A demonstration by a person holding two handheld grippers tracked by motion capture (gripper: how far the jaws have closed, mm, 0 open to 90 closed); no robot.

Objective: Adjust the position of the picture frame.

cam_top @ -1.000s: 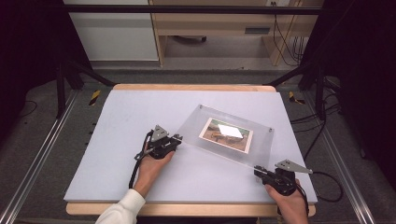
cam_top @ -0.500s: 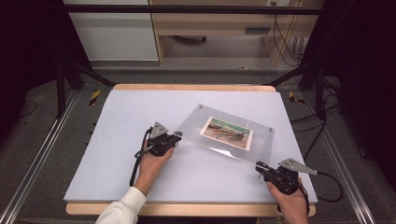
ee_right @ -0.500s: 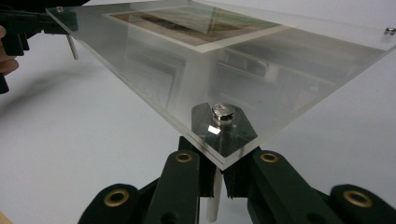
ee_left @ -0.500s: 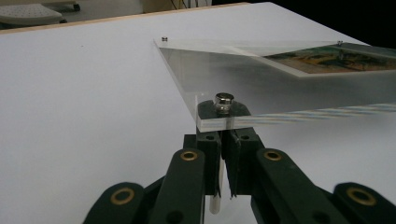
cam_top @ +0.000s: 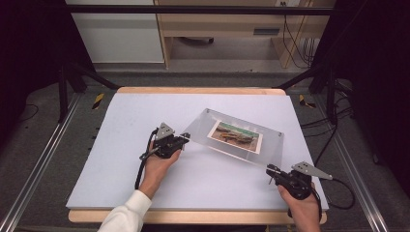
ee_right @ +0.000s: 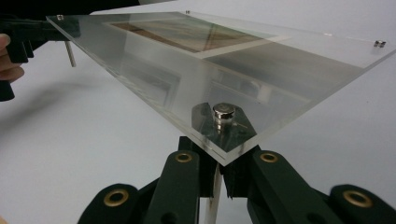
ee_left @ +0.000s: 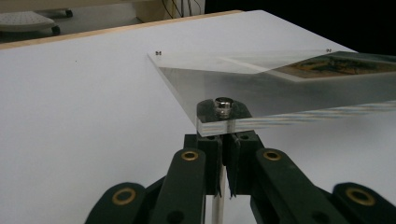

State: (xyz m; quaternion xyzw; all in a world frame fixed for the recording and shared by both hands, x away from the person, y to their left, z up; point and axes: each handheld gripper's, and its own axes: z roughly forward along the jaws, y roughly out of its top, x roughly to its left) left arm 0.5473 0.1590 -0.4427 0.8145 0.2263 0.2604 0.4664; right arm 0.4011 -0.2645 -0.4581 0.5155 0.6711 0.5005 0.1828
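1. Two grippers, one at each of two opposite corners of a clear acrylic frame (cam_top: 237,137); inside the frame, sandwiched between its clear sheets, a landscape photo (cam_top: 235,135).
2. Nearest, at the table's front right: right gripper (cam_top: 270,170) in the right hand (cam_top: 302,208), jaws squeezed shut on the thin metal leg (ee_right: 212,198) that hangs under the frame's near corner, just below the corner stud (ee_right: 224,112).
3. Farther in, left of centre: left gripper (cam_top: 185,137) in the left hand (cam_top: 157,166), jaws likewise pinched shut on the leg (ee_left: 217,205) beneath its corner stud (ee_left: 224,105).
4. Frame held between the two grippers, tilted: left-hand corner raised off the white table (cam_top: 121,145), its leg (ee_right: 70,53) clear of the surface in the right gripper view.
5. Left forearm in a white sleeve (cam_top: 125,217) angled in from the bottom edge, hand wrapped over the gripper body; right hand low at the table's front edge, gripper pointing up-left toward the frame.
6. Beyond the frame, bare tabletop, then a wooden edge (cam_top: 203,90) at the far side.
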